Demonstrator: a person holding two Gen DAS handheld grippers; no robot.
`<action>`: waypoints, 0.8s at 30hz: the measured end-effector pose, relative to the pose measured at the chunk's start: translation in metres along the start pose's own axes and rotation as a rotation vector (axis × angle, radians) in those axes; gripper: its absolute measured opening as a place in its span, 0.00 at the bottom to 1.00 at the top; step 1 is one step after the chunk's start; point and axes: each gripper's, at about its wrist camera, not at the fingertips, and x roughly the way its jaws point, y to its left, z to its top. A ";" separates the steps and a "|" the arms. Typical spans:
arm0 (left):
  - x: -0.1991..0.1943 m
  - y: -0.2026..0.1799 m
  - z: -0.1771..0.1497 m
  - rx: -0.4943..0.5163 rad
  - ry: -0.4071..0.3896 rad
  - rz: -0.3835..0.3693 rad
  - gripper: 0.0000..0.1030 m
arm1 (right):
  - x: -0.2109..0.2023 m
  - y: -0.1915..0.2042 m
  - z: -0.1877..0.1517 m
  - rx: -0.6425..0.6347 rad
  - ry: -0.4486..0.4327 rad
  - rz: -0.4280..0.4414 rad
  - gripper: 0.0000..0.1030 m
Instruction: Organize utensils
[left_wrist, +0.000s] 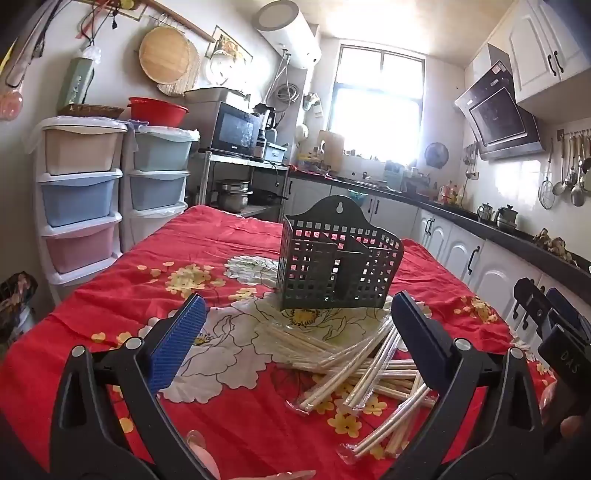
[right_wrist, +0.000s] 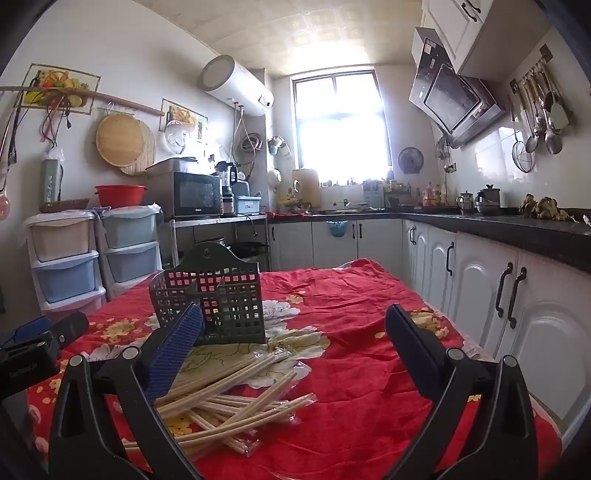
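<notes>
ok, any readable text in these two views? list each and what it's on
"DAS" – on the black body of the right gripper, seen at the edge of the left wrist view.
Microwave: brand name below the door, too blurred to read.
Left gripper: white lettering on its black body, too blurred to read.
Range hood: sticker near the top, too small to read.
</notes>
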 end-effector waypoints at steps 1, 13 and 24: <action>-0.001 0.001 0.000 -0.007 -0.015 -0.003 0.90 | 0.000 0.000 0.000 -0.002 -0.001 0.003 0.94; -0.001 0.001 0.000 -0.009 -0.017 -0.001 0.90 | 0.000 0.002 0.001 -0.010 -0.007 0.004 0.94; -0.001 0.004 0.000 -0.008 -0.019 -0.001 0.90 | -0.005 0.002 0.004 -0.009 -0.013 0.003 0.94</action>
